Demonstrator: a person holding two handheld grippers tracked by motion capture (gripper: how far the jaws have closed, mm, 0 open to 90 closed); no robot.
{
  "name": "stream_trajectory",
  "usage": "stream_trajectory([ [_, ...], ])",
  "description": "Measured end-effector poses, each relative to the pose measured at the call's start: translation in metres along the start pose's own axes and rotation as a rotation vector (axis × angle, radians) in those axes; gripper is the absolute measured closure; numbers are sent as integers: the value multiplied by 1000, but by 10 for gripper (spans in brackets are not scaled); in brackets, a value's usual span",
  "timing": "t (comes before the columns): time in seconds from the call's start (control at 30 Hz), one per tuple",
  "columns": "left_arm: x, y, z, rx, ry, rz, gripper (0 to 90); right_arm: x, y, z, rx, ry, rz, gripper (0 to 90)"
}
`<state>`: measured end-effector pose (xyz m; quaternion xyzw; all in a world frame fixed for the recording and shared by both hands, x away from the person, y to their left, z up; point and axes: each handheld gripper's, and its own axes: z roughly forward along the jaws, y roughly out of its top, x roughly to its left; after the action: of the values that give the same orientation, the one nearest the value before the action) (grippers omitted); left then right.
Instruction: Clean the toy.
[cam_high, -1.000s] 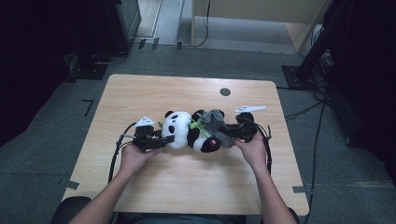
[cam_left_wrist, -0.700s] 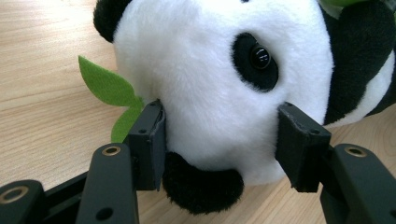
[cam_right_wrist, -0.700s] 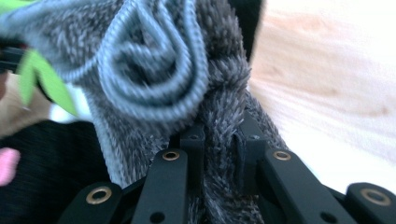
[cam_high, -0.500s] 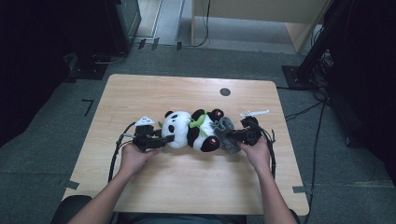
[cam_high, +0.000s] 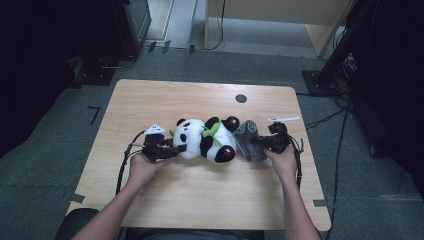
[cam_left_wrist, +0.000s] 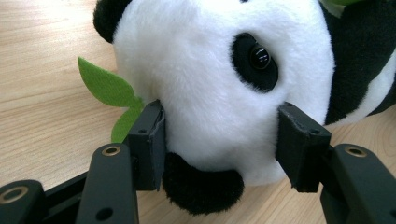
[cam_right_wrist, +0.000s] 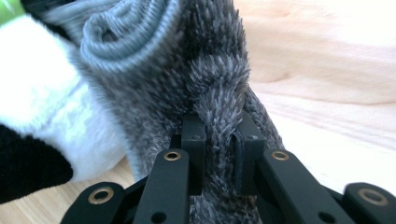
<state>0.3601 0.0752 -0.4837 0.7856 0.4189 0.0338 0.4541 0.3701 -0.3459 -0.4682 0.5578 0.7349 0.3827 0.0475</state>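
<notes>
I am gripping the toy panda (cam_high: 204, 140) by its head with my left claw (cam_high: 176, 149), body lying crosswise on the tabletop (cam_high: 200, 95), head leftward; my right claw (cam_high: 256, 141) is pinching the grey sock (cam_high: 246, 140).

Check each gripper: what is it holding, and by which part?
The left gripper clamps the panda by its head, a pad on each side. The right gripper pinches a fold of the grey sock beside the panda's feet.

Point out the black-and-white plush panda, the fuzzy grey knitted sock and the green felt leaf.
black-and-white plush panda (cam_high: 192, 142): high view, on its white head.
fuzzy grey knitted sock (cam_right_wrist: 219, 79): right gripper view, on the pinched fold.
green felt leaf (cam_left_wrist: 105, 84): left gripper view, on the upper blade.
</notes>
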Motion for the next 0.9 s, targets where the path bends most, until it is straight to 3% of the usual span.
stream_trajectory([
  [0.23,0,-1,0,-3,2,3,414,-1,7,-24,-74,-10,4,790],
  [0.27,0,-1,0,-3,2,4,414,2,11,-35,-111,-2,-3,790],
  [0.33,-1,-1,0,-4,3,5,414,7,15,-42,-130,-6,-19,790],
  [0.6,-2,-1,0,-2,13,5,413,39,32,-61,-183,39,-101,794],
  [0.63,-3,-1,0,-3,14,2,413,51,36,-62,-189,63,-127,795],
  [0.9,-3,-2,0,-10,16,1,413,87,43,-48,-168,126,-219,794],
])
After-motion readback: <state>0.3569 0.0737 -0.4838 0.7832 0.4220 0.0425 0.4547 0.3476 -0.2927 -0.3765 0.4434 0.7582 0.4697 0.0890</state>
